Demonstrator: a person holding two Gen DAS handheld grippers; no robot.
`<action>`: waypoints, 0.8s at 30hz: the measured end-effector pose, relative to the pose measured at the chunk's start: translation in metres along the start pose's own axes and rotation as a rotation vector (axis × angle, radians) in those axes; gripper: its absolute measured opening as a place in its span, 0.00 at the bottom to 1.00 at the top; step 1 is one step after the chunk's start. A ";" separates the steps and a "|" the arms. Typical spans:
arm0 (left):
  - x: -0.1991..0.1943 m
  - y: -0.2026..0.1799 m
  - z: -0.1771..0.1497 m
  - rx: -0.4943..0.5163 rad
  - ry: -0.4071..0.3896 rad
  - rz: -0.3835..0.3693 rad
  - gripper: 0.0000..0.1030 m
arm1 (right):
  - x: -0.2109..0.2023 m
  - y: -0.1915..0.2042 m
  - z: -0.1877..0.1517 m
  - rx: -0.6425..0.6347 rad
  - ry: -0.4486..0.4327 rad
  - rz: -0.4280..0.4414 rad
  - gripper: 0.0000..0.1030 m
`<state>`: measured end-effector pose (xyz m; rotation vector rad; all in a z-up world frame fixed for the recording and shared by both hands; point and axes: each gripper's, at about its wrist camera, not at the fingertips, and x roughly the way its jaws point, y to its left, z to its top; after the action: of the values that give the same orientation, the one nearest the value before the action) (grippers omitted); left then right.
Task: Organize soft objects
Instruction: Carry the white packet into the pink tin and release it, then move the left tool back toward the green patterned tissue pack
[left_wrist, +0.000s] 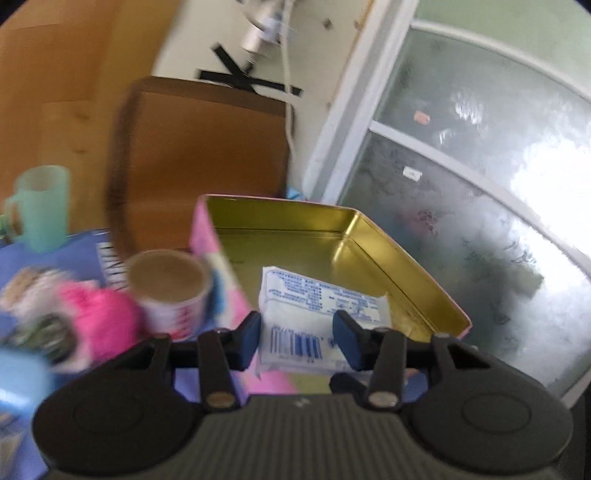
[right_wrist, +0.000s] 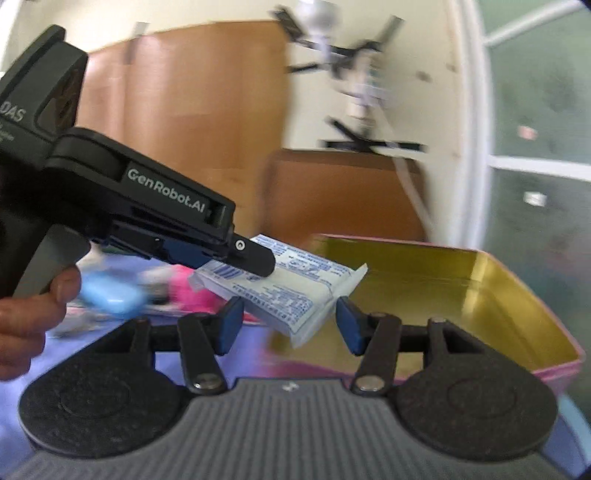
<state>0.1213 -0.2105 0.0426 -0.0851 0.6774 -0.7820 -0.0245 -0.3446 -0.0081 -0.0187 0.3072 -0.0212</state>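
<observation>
The left gripper (left_wrist: 299, 334) has its fingers closed on the near end of a white packet (left_wrist: 317, 302) with blue print. That grip leaves the far end free, probably so it can be lowered into the open gold-lined tin (left_wrist: 406, 280) lying just beyond at 1 o'clock. The right gripper (right_wrist: 290, 321) has its fingers spread either side of the packet's free corner at 12 o'clock without pressing it, seemingly ready to steady it. At 10 o'clock, on the blue-covered counter (right_wrist: 129, 354), a pink fluffy item (left_wrist: 99, 314) and a roll (left_wrist: 166, 291) sit outside the tin, likely awaiting sorting. Farther off at 10 o'clock stands 1 green mug (left_wrist: 40, 206).
</observation>
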 end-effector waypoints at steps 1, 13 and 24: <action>0.012 -0.007 -0.001 0.008 0.006 0.017 0.42 | 0.007 -0.010 -0.002 0.008 0.024 -0.036 0.59; -0.086 0.054 -0.057 -0.061 -0.082 0.168 0.42 | -0.004 0.002 0.006 0.147 -0.047 0.155 0.40; -0.185 0.170 -0.127 -0.308 -0.099 0.380 0.42 | 0.084 0.126 0.023 0.086 0.170 0.432 0.41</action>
<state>0.0569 0.0578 -0.0122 -0.2651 0.6897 -0.3027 0.0647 -0.2208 -0.0138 0.1353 0.4750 0.3947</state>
